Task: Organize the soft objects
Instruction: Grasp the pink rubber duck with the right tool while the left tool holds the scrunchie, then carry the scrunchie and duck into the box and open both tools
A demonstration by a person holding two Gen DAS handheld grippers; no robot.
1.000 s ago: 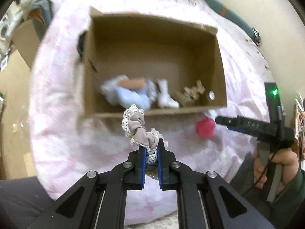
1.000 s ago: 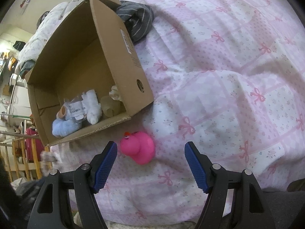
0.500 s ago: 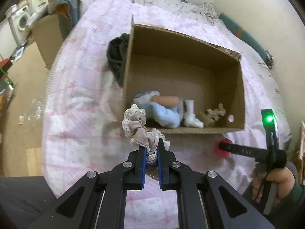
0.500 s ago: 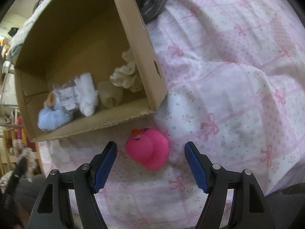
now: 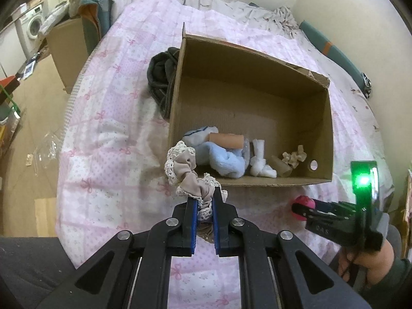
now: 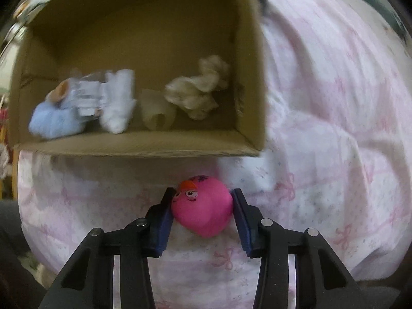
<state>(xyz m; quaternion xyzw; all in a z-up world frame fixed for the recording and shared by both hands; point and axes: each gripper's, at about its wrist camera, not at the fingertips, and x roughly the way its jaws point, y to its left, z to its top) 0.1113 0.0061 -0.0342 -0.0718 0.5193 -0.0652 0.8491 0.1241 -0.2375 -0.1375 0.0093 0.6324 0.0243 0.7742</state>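
Holding a lace-trimmed scrunchie in my left tongs, I am looking from the left wrist view at the cardboard box lying on the bed. These tongs are pinched narrow on the scrunchie, which is sticking up over the box's near left corner, not yet inside. Along the near wall a blue plush, a white sock and a beige rag are already lying, so I judge part of the sorting done. Most of the box floor behind them is showing bare, giving plenty of room for a drop. A dark garment is bunching against the box's outer left wall. To the right, my other tongs are reaching low over the bed, just short of the near box wall.

Turning to the right wrist view, my right tongs are closing on a pink toy duck that is sitting on the bed just in front of the box; both pads are touching its sides. The picture is blurred, so I cannot tell whether it is lifted. The near cardboard rim is standing between duck and box floor, so I judge it must go up and over. Two things are left: scrunchie and duck.
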